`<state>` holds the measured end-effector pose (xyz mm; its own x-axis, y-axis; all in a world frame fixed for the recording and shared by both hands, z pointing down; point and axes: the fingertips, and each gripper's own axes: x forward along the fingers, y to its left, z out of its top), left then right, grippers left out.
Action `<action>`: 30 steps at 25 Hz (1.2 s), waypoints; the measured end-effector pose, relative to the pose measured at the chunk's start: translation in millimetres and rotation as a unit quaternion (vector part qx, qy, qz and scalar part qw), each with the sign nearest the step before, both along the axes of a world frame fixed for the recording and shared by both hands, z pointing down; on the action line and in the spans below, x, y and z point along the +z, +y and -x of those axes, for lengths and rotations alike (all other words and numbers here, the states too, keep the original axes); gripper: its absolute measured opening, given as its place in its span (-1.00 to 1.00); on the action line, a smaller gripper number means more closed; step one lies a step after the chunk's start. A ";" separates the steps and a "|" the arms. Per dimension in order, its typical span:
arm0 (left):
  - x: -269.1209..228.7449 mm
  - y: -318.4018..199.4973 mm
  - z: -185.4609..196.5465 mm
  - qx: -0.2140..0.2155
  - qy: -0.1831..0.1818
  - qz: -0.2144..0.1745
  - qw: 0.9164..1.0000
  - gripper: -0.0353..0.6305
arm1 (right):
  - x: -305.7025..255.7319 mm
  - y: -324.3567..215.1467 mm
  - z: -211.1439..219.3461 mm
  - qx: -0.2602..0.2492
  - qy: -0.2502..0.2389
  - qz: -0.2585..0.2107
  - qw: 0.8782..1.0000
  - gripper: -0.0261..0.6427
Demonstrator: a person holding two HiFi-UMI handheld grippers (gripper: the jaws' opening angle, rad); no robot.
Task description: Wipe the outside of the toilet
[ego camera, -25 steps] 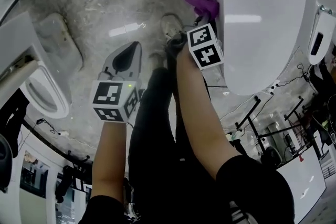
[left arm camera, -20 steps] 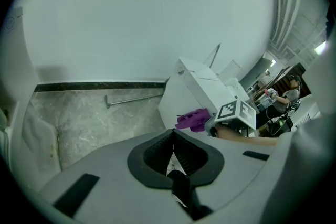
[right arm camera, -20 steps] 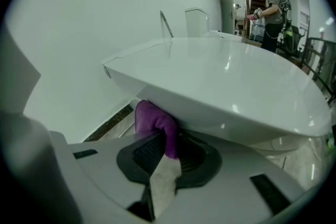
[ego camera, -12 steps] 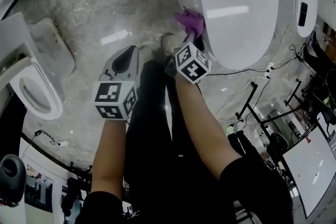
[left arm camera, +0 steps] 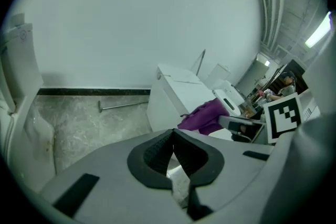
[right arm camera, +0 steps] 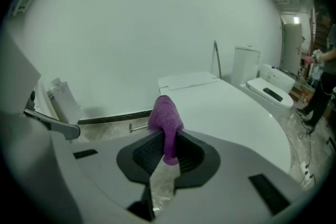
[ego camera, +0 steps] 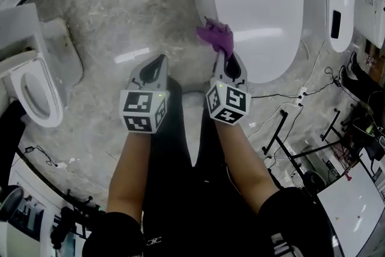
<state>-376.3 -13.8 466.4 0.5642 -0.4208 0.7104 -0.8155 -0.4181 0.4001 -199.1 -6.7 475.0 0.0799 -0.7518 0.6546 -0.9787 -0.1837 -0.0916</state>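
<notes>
Right gripper (ego camera: pixel 228 62) fingers pinch purple cloth (ego camera: pixel 218 38) at toilet (ego camera: pixel 258 9) edge; left gripper (ego camera: pixel 154 67) fingers closed together, holding nothing.

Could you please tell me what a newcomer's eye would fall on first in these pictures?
The purple cloth stands out most, pinched in the right gripper at the left side of the big white toilet, top centre of the head view. Beside it, the left gripper hangs shut and empty over the marbled floor.

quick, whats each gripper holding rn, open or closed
left gripper: closed, holding nothing
right gripper: closed on the purple cloth
</notes>
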 end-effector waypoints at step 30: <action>-438.7 72.7 -225.7 -0.061 0.013 -0.246 0.967 -0.88 | -470.2 60.5 -210.1 -0.106 -0.023 -0.286 0.952 -0.78</action>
